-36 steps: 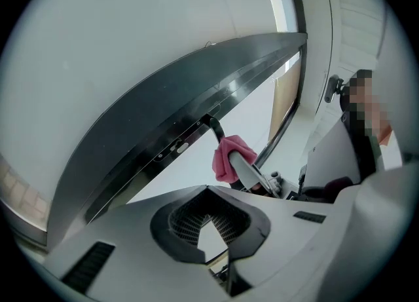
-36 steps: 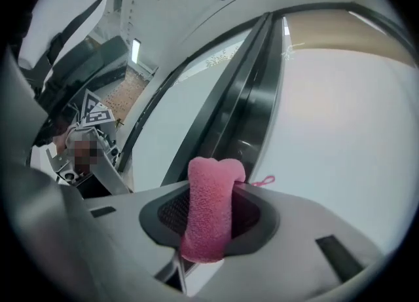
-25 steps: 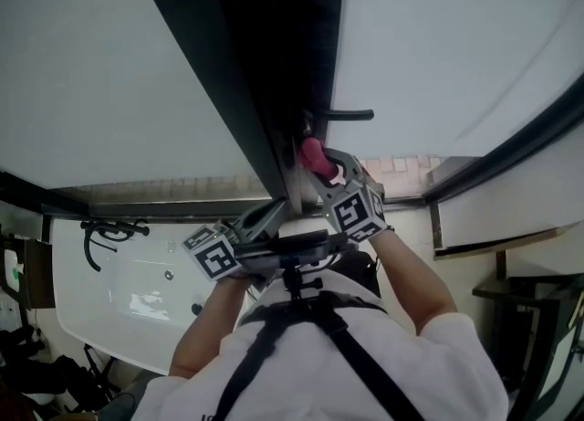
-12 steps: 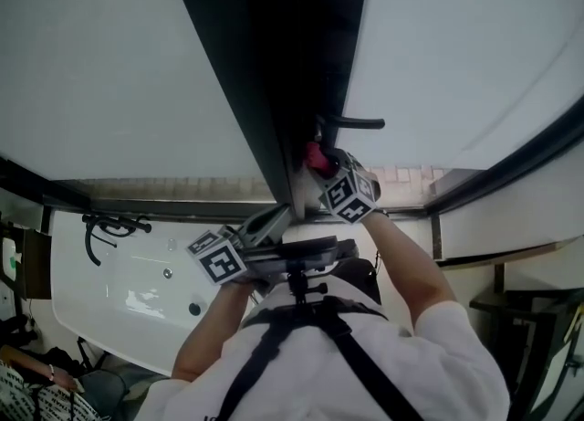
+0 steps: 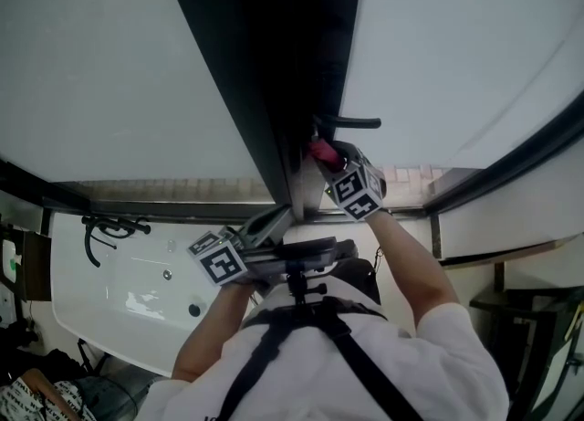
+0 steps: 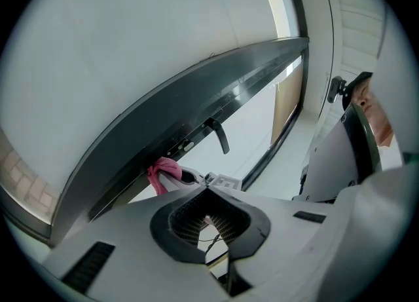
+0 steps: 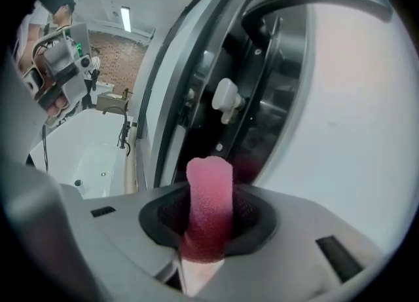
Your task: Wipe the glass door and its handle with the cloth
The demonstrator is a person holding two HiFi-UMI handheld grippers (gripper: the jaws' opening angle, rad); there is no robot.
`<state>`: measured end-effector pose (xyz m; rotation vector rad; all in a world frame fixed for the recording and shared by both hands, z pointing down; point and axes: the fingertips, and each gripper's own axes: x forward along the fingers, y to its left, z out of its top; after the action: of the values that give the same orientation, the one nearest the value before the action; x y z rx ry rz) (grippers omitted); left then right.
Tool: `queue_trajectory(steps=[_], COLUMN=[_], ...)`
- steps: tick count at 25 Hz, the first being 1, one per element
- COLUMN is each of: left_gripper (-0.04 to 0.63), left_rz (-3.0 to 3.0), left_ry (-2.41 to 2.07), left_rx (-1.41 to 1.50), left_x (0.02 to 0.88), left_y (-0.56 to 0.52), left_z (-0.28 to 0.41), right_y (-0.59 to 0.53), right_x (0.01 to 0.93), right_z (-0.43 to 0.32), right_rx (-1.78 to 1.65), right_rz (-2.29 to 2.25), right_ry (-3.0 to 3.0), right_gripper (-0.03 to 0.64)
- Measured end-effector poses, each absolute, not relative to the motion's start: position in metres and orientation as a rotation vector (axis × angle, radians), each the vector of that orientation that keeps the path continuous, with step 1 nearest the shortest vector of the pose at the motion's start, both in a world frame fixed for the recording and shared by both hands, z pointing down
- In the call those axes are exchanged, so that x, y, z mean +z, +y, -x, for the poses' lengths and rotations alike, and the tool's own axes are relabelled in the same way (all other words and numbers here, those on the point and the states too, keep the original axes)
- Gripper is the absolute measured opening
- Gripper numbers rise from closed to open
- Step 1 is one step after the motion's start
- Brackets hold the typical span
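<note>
Right tool [image 7: 208,232] pinches a nubbly pink cloth [image 7: 209,189].

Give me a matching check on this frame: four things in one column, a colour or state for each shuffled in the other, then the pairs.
Things:
1. pink cloth
2. door handle
3. left tongs
4. bathtub

Colours or states:
A. white, at the head view's lower left
B. pinched in the right tongs
C. black lever, clear of the cloth
D. shut with nothing between them

Pairs: 1-B, 2-C, 3-D, 4-A
</note>
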<state>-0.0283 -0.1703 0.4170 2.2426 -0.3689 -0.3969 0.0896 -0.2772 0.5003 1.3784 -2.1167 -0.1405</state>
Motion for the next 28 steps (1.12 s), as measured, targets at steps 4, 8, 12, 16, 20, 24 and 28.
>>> queue_trajectory(steps=[4, 8, 12, 16, 20, 24, 28], left_gripper=[-0.008, -0.008, -0.008, -0.008, -0.008, -0.008, -0.008], left_rz=[-2.249, -2.256, -2.257, -2.259, -2.260, -2.258, -2.259], left_ry=[-0.354, -0.342, -0.319, -0.304, -0.302, -0.303, -0.296], left_rx=[-0.394, -0.390, -0.385, -0.387, -0.389, -0.389, -0.386], left_x=[0.415, 0.414, 0.414, 0.412, 0.412, 0.412, 0.411], left_y=[-0.166, -0.163, -0.160, -0.157, -0.159, -0.158, -0.156], left_z=[0.025, 0.023, 0.019, 0.018, 0.018, 0.019, 0.019], right_y=[-0.276, -0.275, -0.274, -0.272, -0.273, -0.271, -0.263], right_x=[0.499, 0.481, 0.447, 0.426, 0.417, 0.404, 0.385], right_z=[-0.098, -0.103, -0.102, -0.101, -0.105, -0.108, -0.113], right_rx=[-0.094, -0.115, -0.171, -0.213, -0.224, -0.251, -0.287], right_rz=[-1.430, -1.474, -1.541, -1.559, -1.620, -1.668, -1.756], right_ry=[-2.118, -2.105, -2.126, -2.117, -2.140, -2.149, -2.160], right_gripper=[0.117, 0.115, 0.115, 0.115, 0.115, 0.116, 0.115])
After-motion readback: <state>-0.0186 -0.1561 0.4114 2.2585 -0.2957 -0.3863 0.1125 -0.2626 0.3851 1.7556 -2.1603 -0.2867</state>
